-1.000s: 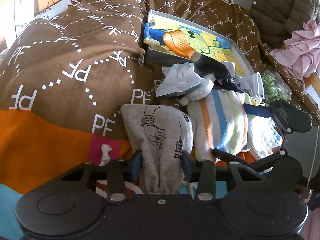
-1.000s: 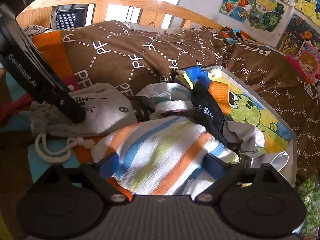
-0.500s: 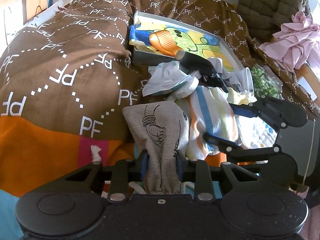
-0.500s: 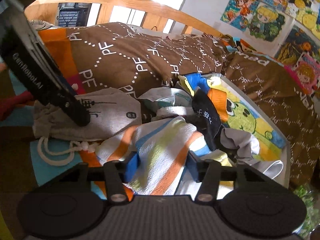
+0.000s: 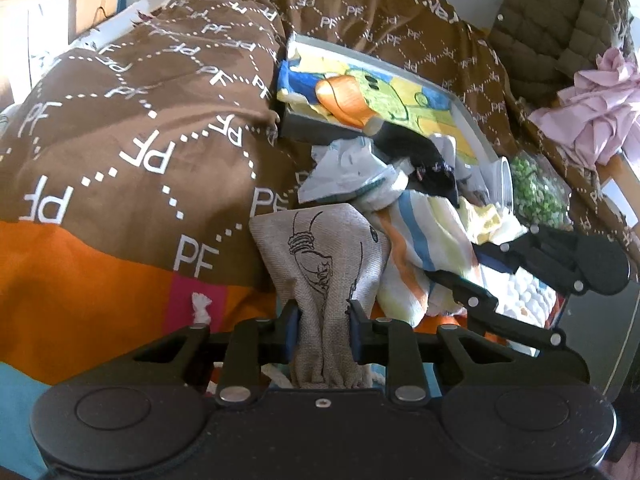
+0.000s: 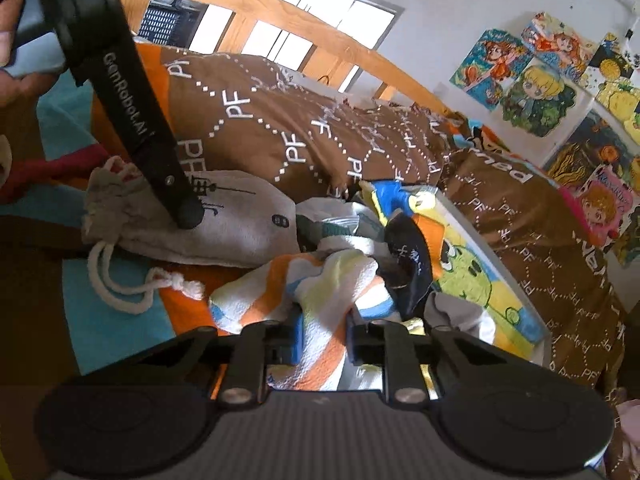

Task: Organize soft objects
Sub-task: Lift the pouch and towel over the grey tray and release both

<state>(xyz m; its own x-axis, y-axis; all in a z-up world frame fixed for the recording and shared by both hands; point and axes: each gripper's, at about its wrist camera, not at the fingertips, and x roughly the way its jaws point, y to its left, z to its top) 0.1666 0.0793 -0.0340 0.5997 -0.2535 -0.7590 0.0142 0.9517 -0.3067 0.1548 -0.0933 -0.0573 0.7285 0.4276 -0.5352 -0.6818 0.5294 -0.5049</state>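
Note:
A grey drawstring bag (image 5: 320,248) printed with black line drawings lies on the bed. My left gripper (image 5: 322,332) is closing, its pads pressing the bag's neck between them. Right of it lies a striped towel (image 5: 416,248) in orange, blue and yellow. My right gripper (image 6: 322,338) is closing too, with a bunched fold of the striped towel (image 6: 332,280) pinched between its pads. In the right wrist view the bag (image 6: 240,224) lies at left under a finger (image 6: 176,196) of the left gripper. A black sock (image 6: 412,264) lies on the pile behind the towel.
A grey tray (image 5: 312,128) holding a cartoon-print cloth sits behind the pile. A brown "PF" duvet (image 5: 140,140) rises at left. A pink cloth (image 5: 592,120), a bag of green beads (image 5: 536,188) and an olive quilted jacket (image 5: 560,20) are at right. A wooden headboard (image 6: 280,8) stands behind.
Both grippers have closed in: the left squeezed the bag's neck narrower, and the right went from wide open around the towel to pinching a fold of it. The right gripper rolled.

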